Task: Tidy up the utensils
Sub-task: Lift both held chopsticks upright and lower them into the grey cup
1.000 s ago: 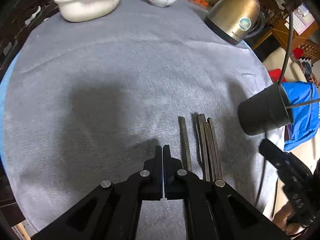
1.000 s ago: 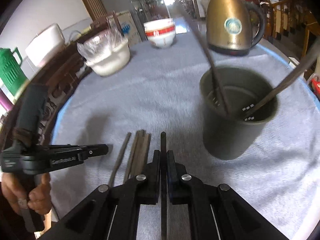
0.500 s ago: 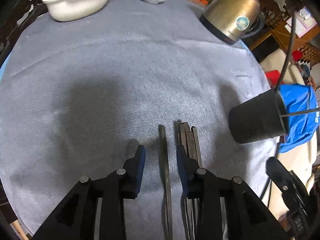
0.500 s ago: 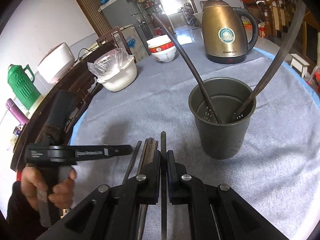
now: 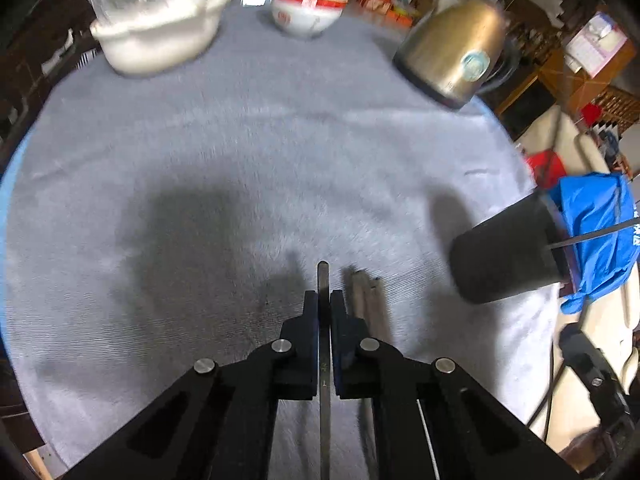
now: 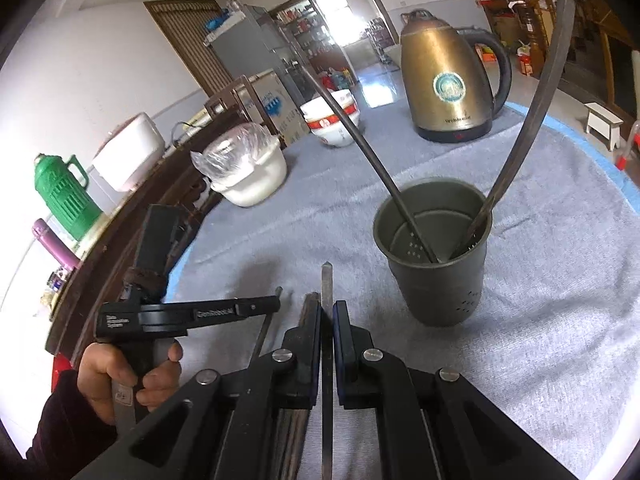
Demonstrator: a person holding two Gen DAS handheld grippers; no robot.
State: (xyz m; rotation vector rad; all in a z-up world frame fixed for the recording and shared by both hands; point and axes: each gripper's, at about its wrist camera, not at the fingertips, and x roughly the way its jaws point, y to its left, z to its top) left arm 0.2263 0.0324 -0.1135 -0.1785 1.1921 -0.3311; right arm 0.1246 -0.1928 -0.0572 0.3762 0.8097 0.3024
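cup (image 6: 436, 264): two utensils inside | kettle (image 6: 448, 80) behind (bowl (image 6: 332, 124) left)

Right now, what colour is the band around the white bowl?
Red, around the white bowl; clearest in the left wrist view.

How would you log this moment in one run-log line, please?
left claw: shut on chopstick | right claw: shut on another chopstick | holder cup: upright, two utensils inside | loose chopsticks: on cloth

Grey cloth (image 5: 280, 152), brass-gold kettle (image 6: 446, 88), red-banded white bowl (image 5: 308, 4), dark grey holder (image 6: 436, 276), green flask (image 6: 64, 196).
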